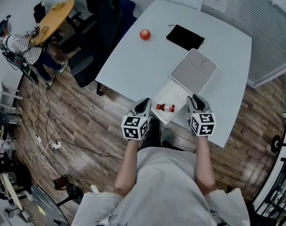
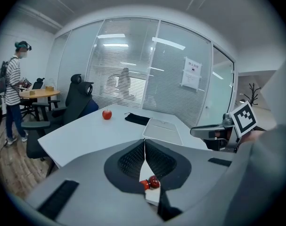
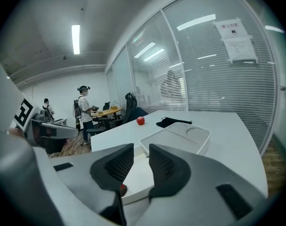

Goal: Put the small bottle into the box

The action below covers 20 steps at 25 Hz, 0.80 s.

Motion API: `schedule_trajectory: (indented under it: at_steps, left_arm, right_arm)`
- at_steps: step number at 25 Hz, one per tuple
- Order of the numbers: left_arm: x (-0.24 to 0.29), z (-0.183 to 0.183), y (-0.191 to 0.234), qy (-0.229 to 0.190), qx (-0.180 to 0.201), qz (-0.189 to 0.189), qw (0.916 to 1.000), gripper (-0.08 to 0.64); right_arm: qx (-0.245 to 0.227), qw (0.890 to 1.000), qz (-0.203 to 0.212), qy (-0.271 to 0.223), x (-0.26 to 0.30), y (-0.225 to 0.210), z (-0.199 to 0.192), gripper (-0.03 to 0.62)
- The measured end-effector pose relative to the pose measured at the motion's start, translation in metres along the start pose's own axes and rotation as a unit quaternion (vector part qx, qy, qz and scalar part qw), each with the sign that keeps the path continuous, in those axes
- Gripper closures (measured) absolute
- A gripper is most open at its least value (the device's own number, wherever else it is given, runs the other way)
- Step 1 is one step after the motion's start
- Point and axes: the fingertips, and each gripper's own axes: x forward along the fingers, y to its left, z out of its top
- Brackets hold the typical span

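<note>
The small bottle is hard to read from here. From above it is only a little red shape, too small to tell the cap end from the base. In the left gripper view just a red knob of it shows below the jaws, and in the right gripper view only a sliver shows past one jaw. It lies on its side in the open box, toward the box's near-left part. Its long axis runs crosswise, from one gripper toward the other. The box sits at the near edge of the white table, with its lid folded back flat behind it. The near wall of the box is partly covered by the grippers. The left gripper hangs at the box's left end, its jaws together at the tips and gripping nothing. The right gripper is at the box's right end, jaws apart with only the box floor showing between them. Further back on the table are an apple and a black pouch, well apart from the box.
</note>
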Motion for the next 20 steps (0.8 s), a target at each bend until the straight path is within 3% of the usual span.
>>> schedule_trajectory:
  at_steps: [8, 20]
  left_arm:
    - [0.000, 0.000, -0.003, 0.004, 0.004, -0.007, 1.0000, 0.532]
    - [0.003, -0.001, -0.003, 0.008, 0.007, -0.012, 0.9999, 0.531]
  right_arm:
    - [0.004, 1.000, -0.031, -0.003, -0.003, -0.010, 0.002, 0.563]
    - [0.001, 0.999, -0.035, 0.005, 0.000, -0.011, -0.002, 0.575]
